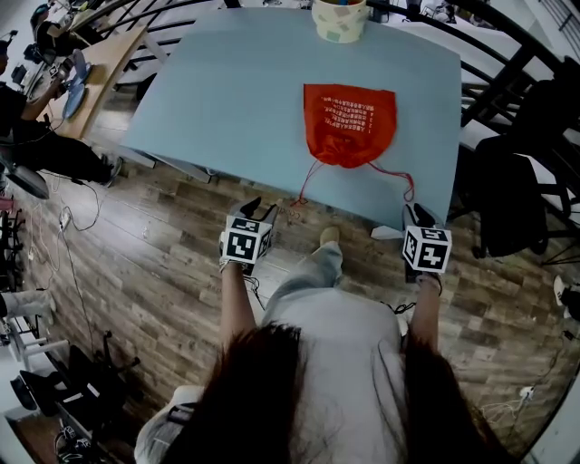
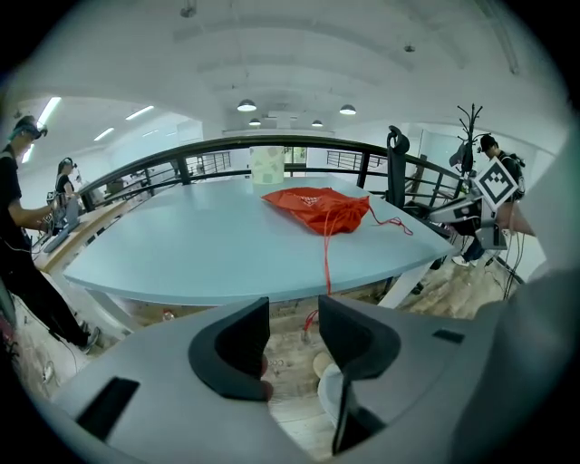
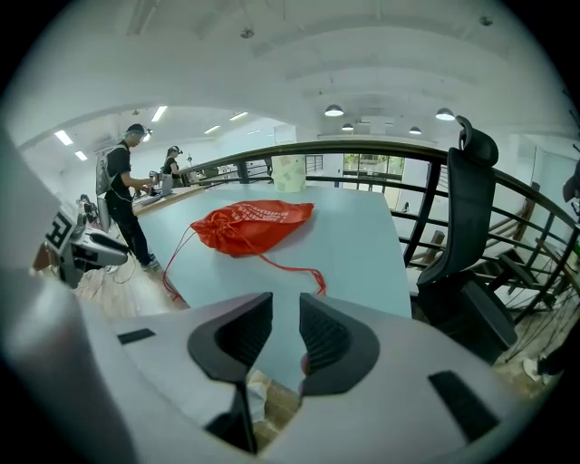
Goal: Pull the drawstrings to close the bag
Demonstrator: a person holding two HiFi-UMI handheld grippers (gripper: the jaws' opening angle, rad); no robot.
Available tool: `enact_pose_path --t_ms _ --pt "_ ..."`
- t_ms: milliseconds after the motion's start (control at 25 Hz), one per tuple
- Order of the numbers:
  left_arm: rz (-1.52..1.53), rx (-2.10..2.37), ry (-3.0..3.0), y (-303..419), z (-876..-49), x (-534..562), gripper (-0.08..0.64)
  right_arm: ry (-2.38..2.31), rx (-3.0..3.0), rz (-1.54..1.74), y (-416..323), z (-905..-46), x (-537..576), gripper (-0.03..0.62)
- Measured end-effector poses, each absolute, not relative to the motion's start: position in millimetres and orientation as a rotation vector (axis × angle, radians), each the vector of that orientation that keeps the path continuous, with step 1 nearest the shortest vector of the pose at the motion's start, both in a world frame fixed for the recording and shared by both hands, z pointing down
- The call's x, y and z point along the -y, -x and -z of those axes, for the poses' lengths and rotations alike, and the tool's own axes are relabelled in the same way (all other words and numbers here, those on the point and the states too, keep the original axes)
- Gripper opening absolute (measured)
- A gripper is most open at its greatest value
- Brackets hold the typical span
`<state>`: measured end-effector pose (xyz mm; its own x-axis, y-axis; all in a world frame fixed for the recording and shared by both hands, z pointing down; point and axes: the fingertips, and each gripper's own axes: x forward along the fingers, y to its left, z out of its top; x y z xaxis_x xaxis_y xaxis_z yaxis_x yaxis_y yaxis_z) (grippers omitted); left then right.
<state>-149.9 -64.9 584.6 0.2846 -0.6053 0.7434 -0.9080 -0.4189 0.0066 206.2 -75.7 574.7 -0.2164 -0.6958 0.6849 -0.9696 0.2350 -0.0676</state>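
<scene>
We see the red bag (image 1: 350, 125) lying flat on the blue table (image 1: 236, 100), near its front edge, with its bunched mouth turned toward us. A cup (image 1: 340, 20) stands at the far edge, well apart from the bag.

The left cord (image 1: 305, 186) runs from the mouth over the table edge and hangs down. The right cord (image 1: 399, 179) lies looped on the table by the front right corner.

The left gripper (image 1: 261, 210) hangs in front of the table edge, over the wood floor (image 1: 154, 263). Its jaws are released and hold nothing. In its own view the left cord shows through the gap, though it seems to hang beyond the jaws rather than between them.

The right gripper (image 1: 419, 216) is just off the front right corner, jaws likewise parted and empty, near the right cord's loop but apart from it.
</scene>
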Motion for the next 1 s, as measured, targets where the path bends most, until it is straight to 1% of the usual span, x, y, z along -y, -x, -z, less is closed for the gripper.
enact_pose_path --t_ms 280,520,1000 --pt "-0.903 1.399 -2.191 140.7 -568.4 51.9 0.16 -1.528 2.037 -0.619 -194.4 -561.9 57.1 0.106" --pt "-0.886 1.447 -2.224 139.1 -557.4 37.6 0.129 -1.534 2.071 -0.579 -187.7 -551.4 44.7 0.097" --pt "-0.829 1.524 -2.303 130.0 -535.1 18.4 0.094 -1.554 2.126 -0.479 -175.0 -530.2 25.5 0.074"
